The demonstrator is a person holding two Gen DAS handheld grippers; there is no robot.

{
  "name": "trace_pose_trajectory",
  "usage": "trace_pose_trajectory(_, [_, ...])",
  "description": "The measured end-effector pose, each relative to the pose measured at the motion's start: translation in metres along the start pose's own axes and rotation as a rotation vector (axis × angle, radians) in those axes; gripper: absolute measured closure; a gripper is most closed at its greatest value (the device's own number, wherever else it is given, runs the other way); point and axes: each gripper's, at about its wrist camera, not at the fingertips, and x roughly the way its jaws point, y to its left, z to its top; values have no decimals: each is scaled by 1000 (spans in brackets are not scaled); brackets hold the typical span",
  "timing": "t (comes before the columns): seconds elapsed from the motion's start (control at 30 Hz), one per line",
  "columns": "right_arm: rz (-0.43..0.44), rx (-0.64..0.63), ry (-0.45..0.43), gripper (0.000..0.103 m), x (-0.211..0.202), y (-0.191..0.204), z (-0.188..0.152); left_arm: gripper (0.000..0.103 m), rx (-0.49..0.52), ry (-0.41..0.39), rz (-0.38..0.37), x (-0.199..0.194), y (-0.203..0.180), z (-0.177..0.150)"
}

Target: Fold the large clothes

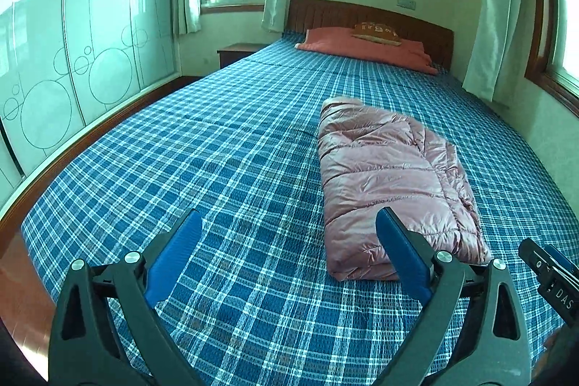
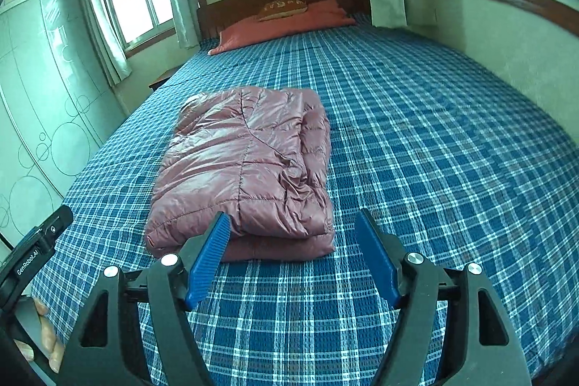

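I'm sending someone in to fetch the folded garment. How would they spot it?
Go to the bed with the blue plaid sheet. Near its foot end lies a shiny dusty-pink quilted puffer jacket, folded into a thick rectangle. Unlike the flat salmon pillow at the headboard, it is glossy and puffy.

Folded pink puffer jacket [image 1: 391, 179] on the bed

The shiny, quilted jacket lies folded into a thick, roughly rectangular bundle, its layers stacked and a folded edge facing the foot of the bed. It rests flat on the blue checked bedspread [image 1: 217, 151], lengthwise towards the headboard.
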Motion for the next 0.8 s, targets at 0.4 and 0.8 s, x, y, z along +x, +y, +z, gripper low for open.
trace_pose_trajectory(0.4, [3,-99,-94,26,-39,34,12,3,20,-68,-33,-41,-9,13])
trace_pose_trajectory(0.8, [-5,-113,-102,25,-42,36,7,3,32,-57,-32,-44,-15,7])
